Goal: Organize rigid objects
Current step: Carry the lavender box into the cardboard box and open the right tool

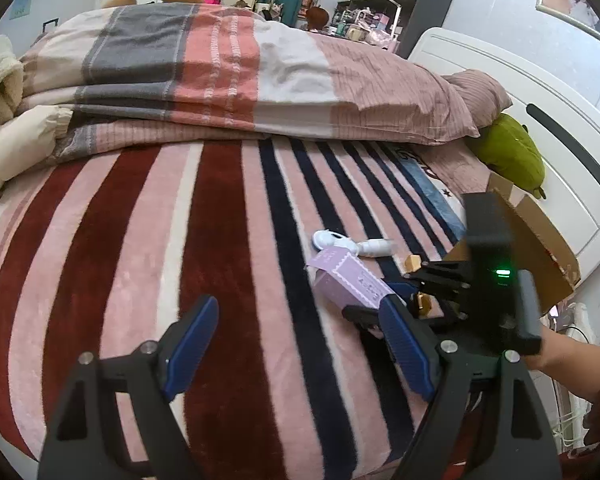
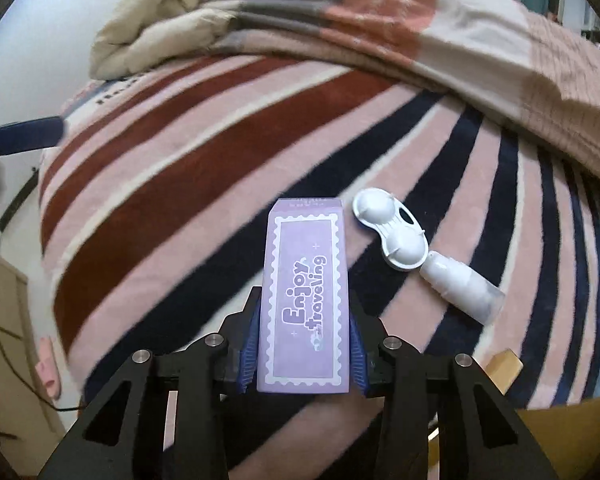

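My right gripper point(image 2: 305, 344) is shut on a purple box point(image 2: 305, 300) printed "Enjoy traveling", held just above the striped blanket point(image 2: 188, 184). The box also shows in the left wrist view point(image 1: 350, 284), with the right gripper point(image 1: 384, 312) clamped on it. A white contact lens case point(image 2: 390, 234) and a small white bottle point(image 2: 462, 286) lie on the blanket right of the box; they also show in the left wrist view, case point(image 1: 326, 240) and bottle point(image 1: 376, 248). My left gripper point(image 1: 296, 344) is open and empty, low over the blanket, left of the box.
A cardboard box point(image 1: 540, 240) sits at the bed's right edge by the white headboard point(image 1: 520, 100). A green plush point(image 1: 512, 152) lies behind it. A folded quilt point(image 1: 220, 72) covers the far half of the bed. A small wooden block point(image 1: 413, 262) lies near the bottle.
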`<state>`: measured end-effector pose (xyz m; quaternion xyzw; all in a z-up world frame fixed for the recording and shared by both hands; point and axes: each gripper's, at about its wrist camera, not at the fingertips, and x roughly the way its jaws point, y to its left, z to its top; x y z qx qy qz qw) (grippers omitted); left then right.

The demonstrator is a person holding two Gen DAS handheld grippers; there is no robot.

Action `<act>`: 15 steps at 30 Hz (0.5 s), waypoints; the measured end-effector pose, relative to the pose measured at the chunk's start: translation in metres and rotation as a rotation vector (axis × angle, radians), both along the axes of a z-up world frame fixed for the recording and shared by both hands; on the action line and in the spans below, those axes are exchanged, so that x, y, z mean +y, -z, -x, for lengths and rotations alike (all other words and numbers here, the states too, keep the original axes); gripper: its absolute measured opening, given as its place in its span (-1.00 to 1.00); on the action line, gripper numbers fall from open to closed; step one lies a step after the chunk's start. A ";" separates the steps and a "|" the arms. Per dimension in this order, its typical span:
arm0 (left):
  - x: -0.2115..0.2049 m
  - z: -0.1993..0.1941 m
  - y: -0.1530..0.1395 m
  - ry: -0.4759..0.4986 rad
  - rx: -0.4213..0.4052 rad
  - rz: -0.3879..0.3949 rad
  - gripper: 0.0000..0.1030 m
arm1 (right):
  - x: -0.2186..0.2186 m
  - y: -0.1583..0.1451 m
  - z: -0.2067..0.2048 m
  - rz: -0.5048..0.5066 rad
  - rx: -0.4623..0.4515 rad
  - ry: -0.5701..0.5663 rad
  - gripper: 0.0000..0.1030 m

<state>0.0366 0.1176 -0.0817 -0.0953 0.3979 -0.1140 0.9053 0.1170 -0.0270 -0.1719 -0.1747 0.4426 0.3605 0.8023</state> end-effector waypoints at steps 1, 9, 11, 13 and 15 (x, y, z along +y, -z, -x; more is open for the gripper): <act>-0.003 0.000 -0.003 0.013 -0.004 0.010 0.56 | -0.001 -0.011 0.006 -0.025 0.003 -0.001 -0.36; -0.056 -0.009 -0.048 0.151 -0.100 0.105 0.49 | -0.025 -0.101 0.051 -0.189 -0.059 -0.062 -0.36; -0.076 -0.014 -0.061 0.191 -0.118 0.122 0.26 | -0.038 -0.118 0.056 -0.215 -0.079 -0.054 -0.36; -0.095 -0.021 -0.072 0.223 -0.130 0.134 0.06 | -0.056 -0.132 0.058 -0.236 -0.100 -0.036 -0.36; -0.116 -0.027 -0.081 0.268 -0.139 0.149 -0.03 | -0.079 -0.144 0.056 -0.252 -0.120 -0.009 -0.36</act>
